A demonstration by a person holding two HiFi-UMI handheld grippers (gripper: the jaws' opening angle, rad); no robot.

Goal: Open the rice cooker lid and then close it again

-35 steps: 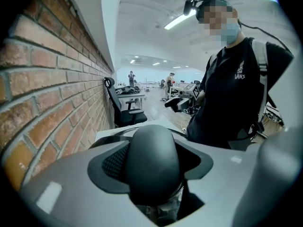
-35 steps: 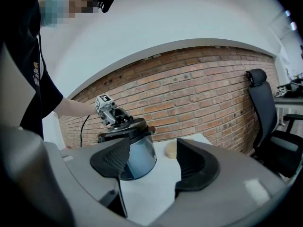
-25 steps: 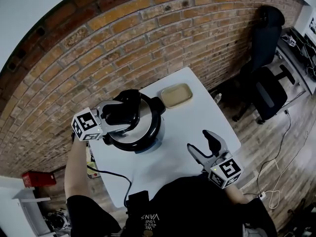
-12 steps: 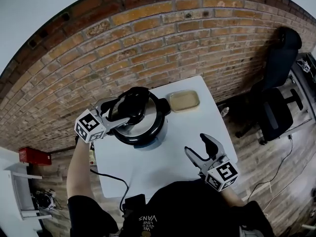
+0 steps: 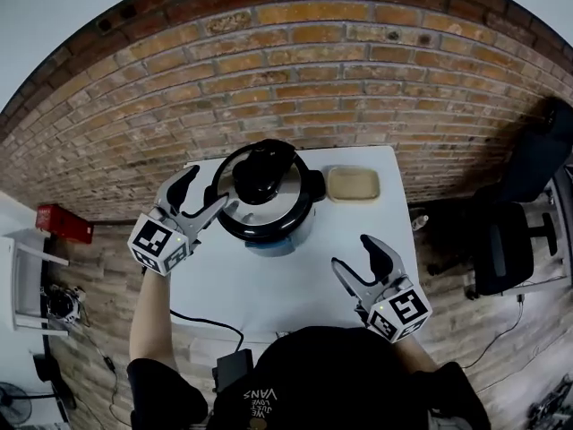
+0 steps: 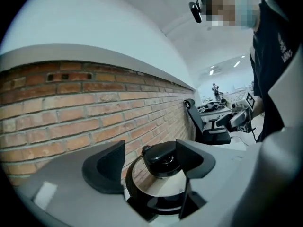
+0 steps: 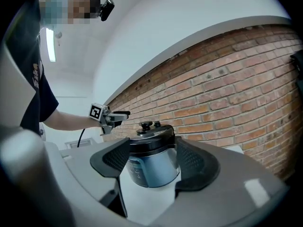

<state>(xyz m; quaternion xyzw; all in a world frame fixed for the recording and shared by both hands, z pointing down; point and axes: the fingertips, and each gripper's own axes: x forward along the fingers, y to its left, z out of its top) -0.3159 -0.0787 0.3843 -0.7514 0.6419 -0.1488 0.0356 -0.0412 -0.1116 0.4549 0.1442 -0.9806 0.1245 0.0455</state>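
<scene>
Jaws of the left gripper (image 5: 204,189) stand wide apart and empty, just left of the rice cooker (image 5: 271,238). The right gripper (image 5: 355,256), equally wide, hangs before it. Its lid (image 5: 285,206) is shut. It sits on the white desk (image 5: 295,285), with a beige tray (image 5: 352,184) to its right.

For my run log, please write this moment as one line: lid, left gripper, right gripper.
lid: closed on rice cooker | left gripper: open, empty, beside rice cooker | right gripper: open, empty, farther off
</scene>
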